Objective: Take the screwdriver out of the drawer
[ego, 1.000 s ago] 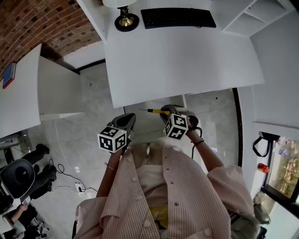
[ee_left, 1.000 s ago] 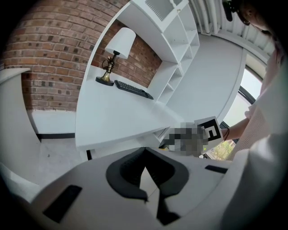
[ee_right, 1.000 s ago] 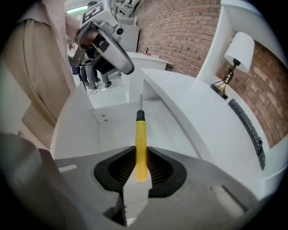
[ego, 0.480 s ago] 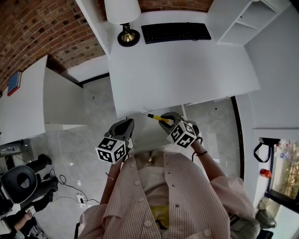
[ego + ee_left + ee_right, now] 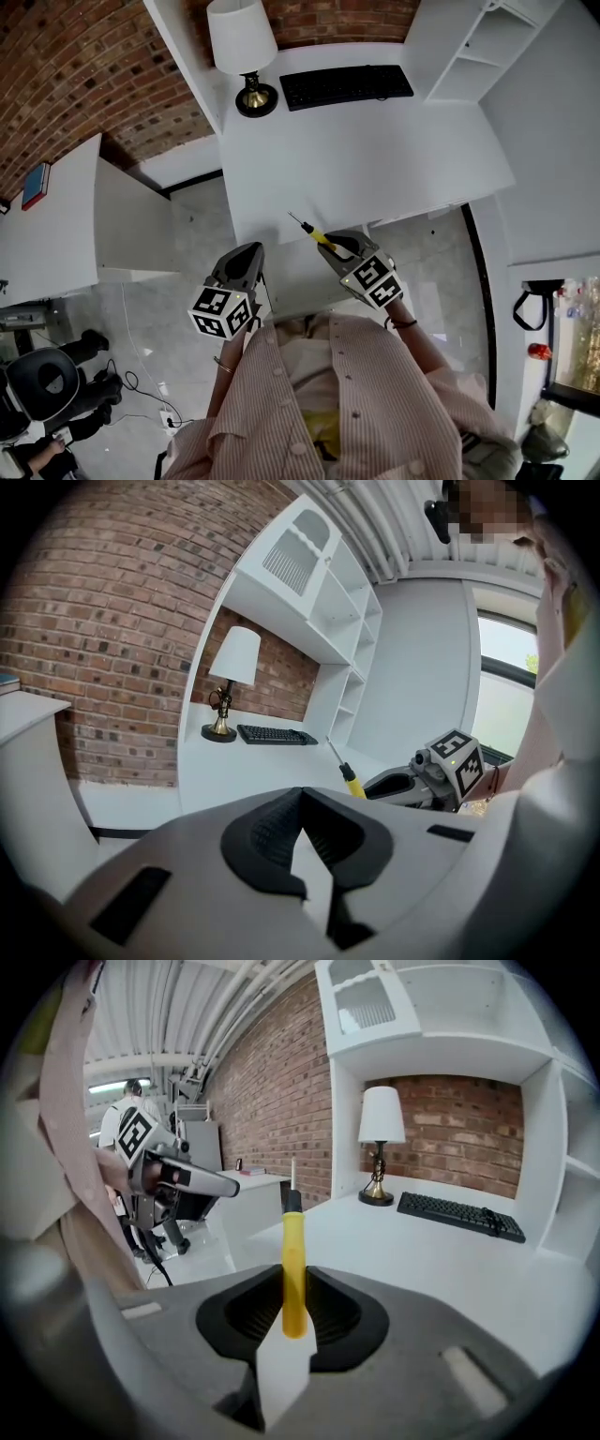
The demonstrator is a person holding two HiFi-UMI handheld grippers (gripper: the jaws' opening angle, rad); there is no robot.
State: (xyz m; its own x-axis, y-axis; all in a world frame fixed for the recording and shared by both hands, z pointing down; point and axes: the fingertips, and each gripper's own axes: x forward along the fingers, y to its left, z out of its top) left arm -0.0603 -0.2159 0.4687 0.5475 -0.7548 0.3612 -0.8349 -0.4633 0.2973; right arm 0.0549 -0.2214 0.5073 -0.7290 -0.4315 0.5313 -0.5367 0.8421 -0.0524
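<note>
The screwdriver [image 5: 314, 233] has a yellow handle and a thin metal shaft. My right gripper [image 5: 330, 242] is shut on the handle and holds it over the front edge of the white desk [image 5: 375, 159], shaft pointing up and to the left. In the right gripper view the handle [image 5: 292, 1241] stands between the pads with the black collar and shaft ahead. My left gripper [image 5: 246, 253] hangs to the left, shut with nothing in it [image 5: 300, 794]. From there the screwdriver [image 5: 351, 778] and the right gripper [image 5: 375, 786] show at the right. The drawer [image 5: 291, 281] lies below both grippers.
On the desk's far side stand a lamp [image 5: 242, 42] and a black keyboard [image 5: 345, 86]. White shelves [image 5: 469, 47] rise at the back right. A white side cabinet [image 5: 47, 220] with a book [image 5: 36, 184] is at the left, and an office chair [image 5: 37, 361] below it.
Both grippers have risen from the drawer. The screwdriver has turned from lying across the drawer's front to slanting up over the desk edge, still in the right gripper.
</note>
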